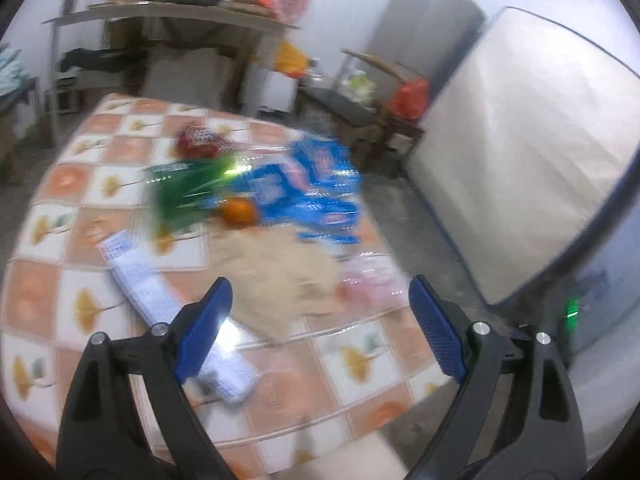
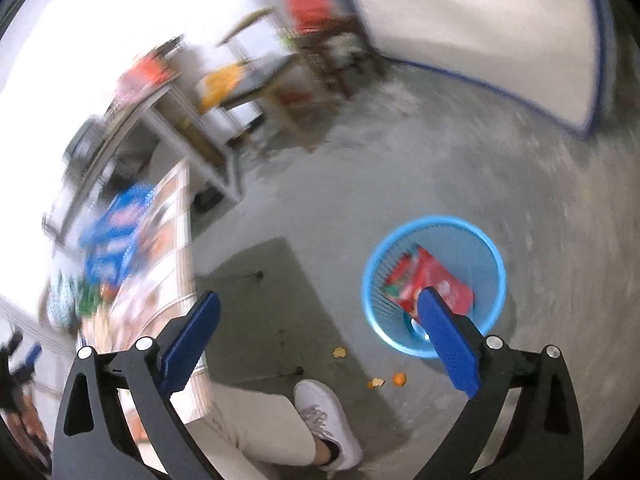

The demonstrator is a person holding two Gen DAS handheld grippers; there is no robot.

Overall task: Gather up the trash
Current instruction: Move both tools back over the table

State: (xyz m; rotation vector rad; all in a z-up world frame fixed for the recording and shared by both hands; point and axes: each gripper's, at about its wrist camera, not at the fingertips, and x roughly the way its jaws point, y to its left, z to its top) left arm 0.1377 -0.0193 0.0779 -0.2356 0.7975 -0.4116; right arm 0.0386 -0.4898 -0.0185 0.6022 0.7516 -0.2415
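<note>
- The left gripper [image 1: 320, 312] has its jaws spread wide with nothing between them; it hangs over the near part of the counter [image 1: 52, 304], which wears an orange-and-white checked cloth.
- Just ahead of those jaws lies a beige crumpled wrapper [image 1: 276, 276]; to its left a white printed packet [image 1: 160, 300] runs diagonally under the left jaw, long axis toward the camera.
- Farther off: an orange [image 1: 239, 211], a green wrapper [image 1: 188, 192], blue packaging [image 1: 316, 196], a red-and-white wrapper [image 1: 200, 140].
- The left gripper is judged nearer this trash.
- The right gripper [image 2: 320, 332], jaws equally wide and empty, hangs over the floor; the blue basket [image 2: 496, 264] lies to its right, holding a red packet [image 2: 436, 284].
- Orange peel scraps [image 2: 376, 382] lie on the floor beside a white shoe [image 2: 320, 408].
- Blur leaves no writing readable.
</note>
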